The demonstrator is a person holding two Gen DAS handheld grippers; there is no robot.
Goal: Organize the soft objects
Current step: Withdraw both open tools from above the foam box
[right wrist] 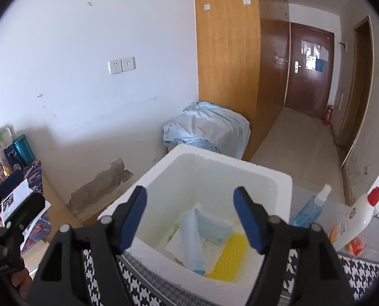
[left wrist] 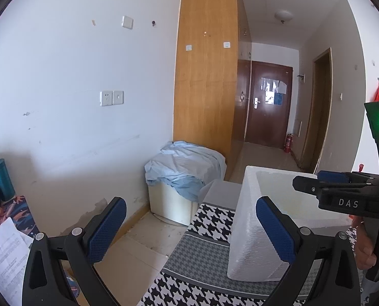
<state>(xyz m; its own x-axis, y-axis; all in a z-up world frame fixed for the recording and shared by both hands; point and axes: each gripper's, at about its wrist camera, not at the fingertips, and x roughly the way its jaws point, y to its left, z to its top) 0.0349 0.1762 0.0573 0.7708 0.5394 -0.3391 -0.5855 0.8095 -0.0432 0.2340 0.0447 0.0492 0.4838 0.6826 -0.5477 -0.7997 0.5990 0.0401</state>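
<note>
Hovering above the white foam box (right wrist: 240, 176), the right gripper (right wrist: 189, 219), jaws standing wide apart and gripping nothing, blue pads clear of everything. Lying on the floor of the box, below and between the pads: a pale blue folded cloth (right wrist: 212, 225), a light blue ribbed piece (right wrist: 192, 242) leaning across white paper, and a yellow bumpy sponge (right wrist: 230, 257) just beside them, nearer the right pad. Resting on a black and white houndstooth cloth (left wrist: 210, 219), the box. Standing beside the box on the right, apart from it: a blue spray bottle (right wrist: 310, 210) and a white bottle with a red cap (right wrist: 355, 219). Waiting at the left side of the box, the left gripper (left wrist: 189, 229), also wide open and empty, one pad just next to the outer box wall, touching or not being unclear. Sitting well behind, near the wooden wardrobe (left wrist: 204, 76), a light blue sheet (left wrist: 184, 163) heaped over a low cabinet.
</note>
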